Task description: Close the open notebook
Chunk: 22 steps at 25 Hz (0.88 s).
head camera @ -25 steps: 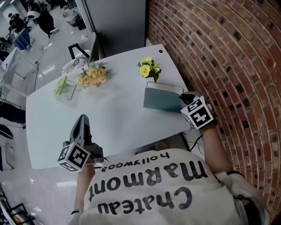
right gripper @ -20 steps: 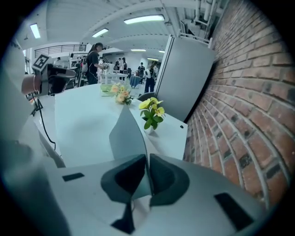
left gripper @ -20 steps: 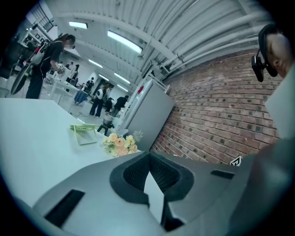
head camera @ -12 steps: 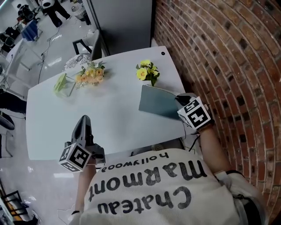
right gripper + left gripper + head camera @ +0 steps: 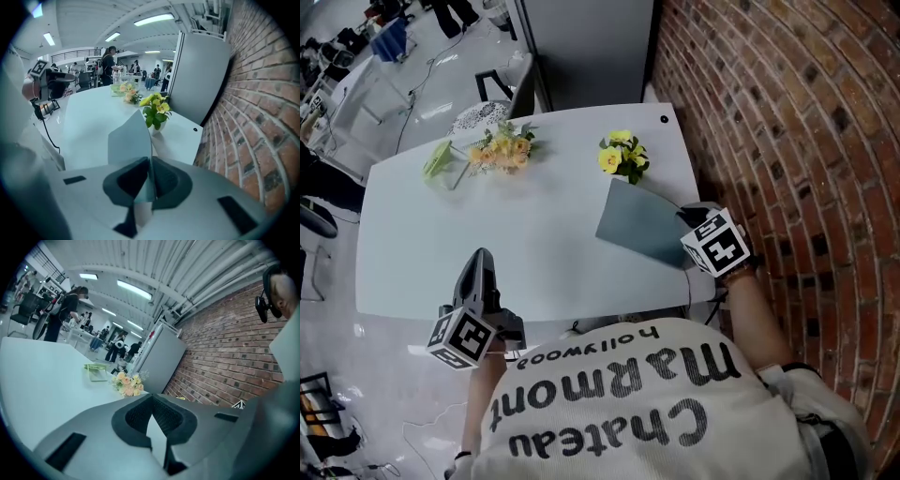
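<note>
pinching the cover of the notebook (image 5: 642, 225) at centre right, the right gripper (image 5: 684, 217) has swung it down from its raised tilt. on the table (image 5: 487, 234) it now looks nearly shut. the left gripper (image 5: 480, 262) hangs pressed together, empty, at lower left.

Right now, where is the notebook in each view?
Head view: notebook at the right edge of the table, at the right gripper.
Left gripper view: not in it.
Right gripper view: centre, cover gripped between the jaws.
Shared landmark: the peach flowers, in all three.
</note>
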Tool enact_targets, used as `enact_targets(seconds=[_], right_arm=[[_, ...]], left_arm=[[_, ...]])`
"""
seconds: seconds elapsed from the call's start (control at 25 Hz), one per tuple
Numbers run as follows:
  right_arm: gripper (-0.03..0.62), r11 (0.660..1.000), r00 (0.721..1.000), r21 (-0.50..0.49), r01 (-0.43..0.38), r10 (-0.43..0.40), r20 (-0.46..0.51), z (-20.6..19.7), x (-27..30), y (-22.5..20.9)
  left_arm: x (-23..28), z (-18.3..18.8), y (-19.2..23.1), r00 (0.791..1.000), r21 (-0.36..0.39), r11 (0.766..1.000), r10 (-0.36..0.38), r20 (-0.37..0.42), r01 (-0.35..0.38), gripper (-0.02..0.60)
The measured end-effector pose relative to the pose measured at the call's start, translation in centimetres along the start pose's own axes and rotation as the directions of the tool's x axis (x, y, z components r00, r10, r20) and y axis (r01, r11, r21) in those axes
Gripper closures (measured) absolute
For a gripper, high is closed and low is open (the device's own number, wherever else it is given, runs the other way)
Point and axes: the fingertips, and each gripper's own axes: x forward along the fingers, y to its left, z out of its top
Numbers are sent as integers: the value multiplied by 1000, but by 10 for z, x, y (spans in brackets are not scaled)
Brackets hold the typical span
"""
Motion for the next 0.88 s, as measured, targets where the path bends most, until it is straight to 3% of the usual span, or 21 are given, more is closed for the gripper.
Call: enact_targets(seconds=[0.88], right_arm=[[557,992,994,-59,-110,111,11,-12,29,-14]], left_arm=[[-11,-30,-28,995,-22,995,97,34,-96,580]])
